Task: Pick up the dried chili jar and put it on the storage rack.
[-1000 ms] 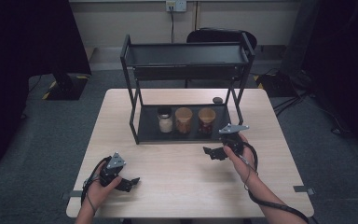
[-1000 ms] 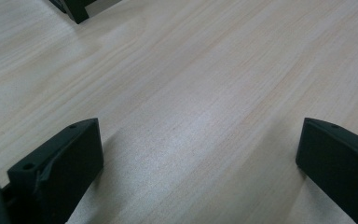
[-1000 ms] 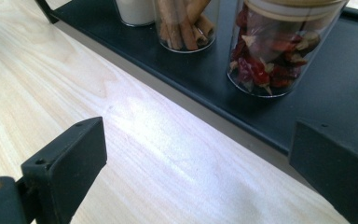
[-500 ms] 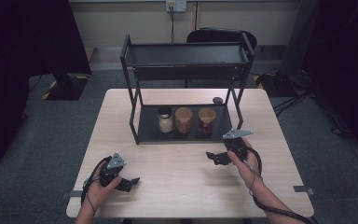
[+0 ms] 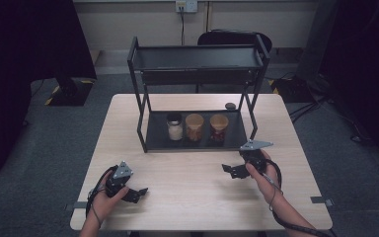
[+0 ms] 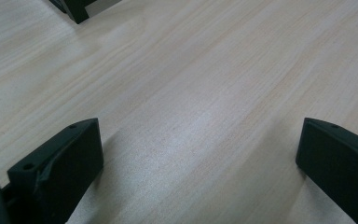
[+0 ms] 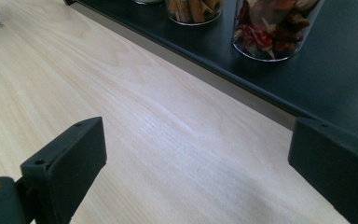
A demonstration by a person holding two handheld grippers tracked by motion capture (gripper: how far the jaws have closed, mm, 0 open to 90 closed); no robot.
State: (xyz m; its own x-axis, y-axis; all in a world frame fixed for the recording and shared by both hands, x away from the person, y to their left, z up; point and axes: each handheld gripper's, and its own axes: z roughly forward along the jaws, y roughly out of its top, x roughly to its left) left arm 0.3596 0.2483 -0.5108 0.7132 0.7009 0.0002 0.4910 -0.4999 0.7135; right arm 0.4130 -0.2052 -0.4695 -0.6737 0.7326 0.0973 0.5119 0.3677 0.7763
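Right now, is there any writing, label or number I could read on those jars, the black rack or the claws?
None can be read.
The three jars on the rack's lower shelf show no label; their contents are seen through clear glass.
The rack, the table and both claws, left claw and right claw, bear no visible lettering.
The yellow and black stripes on the floor are a marking, not text.
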